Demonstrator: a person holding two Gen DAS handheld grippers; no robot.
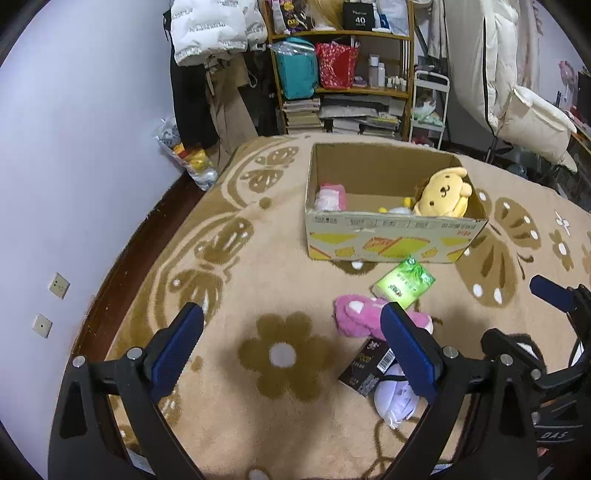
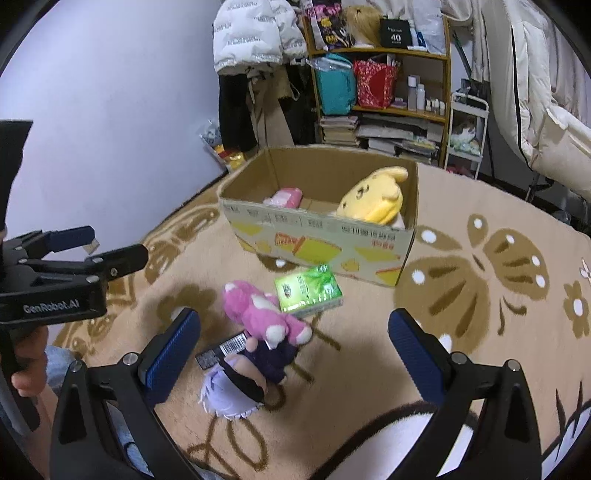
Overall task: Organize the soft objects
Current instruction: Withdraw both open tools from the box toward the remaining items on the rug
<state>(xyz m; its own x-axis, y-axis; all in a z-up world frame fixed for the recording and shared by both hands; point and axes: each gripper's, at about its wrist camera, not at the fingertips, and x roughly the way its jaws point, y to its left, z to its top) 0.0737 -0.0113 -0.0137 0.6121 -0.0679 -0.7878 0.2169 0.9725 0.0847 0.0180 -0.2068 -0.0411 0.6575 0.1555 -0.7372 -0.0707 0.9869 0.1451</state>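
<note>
Hovering over the beige blanket (image 1: 258, 280) with its brown butterfly and flower pattern, your left tongs (image 1: 291, 332) are spread wide, nothing between the blue pads. Your right tongs (image 2: 293, 334) are likewise spread wide and hold nothing; they hang above the loose pile of soft things.

Cardboard box (image 1: 391, 240) sits open-topped on the blanket, beyond the pile. Inside it: a yellow dog plush (image 1: 443, 194) leaning in the right-hand end, a pink-and-white packet (image 1: 330, 197) at the left end, and a small white-and-yellow item (image 1: 397, 209) low between them, too hidden to name.

Outside the box, just in front of its near wall, a green tissue pack (image 2: 308, 290) lies flat. Touching its near edge is a pink plush (image 2: 264, 314) with white patches. Nearer to you, a doll with pale lilac hair (image 2: 225, 391) and dark purple clothes lies on the blanket, its upper end under the pink plush. A black packet with a barcode (image 2: 221, 350) lies just beside the doll, partly tucked under it.

From the right wrist view your left tongs show at the left edge, with your hand (image 2: 26, 365) on the grip. A dark-edged white plush surface (image 2: 388, 439) fills the bottom of that view; I cannot tell what it is.

Behind the bed: a wooden shelf (image 1: 369, 35) of bags, bottles and stacked books, and hanging coats.
</note>
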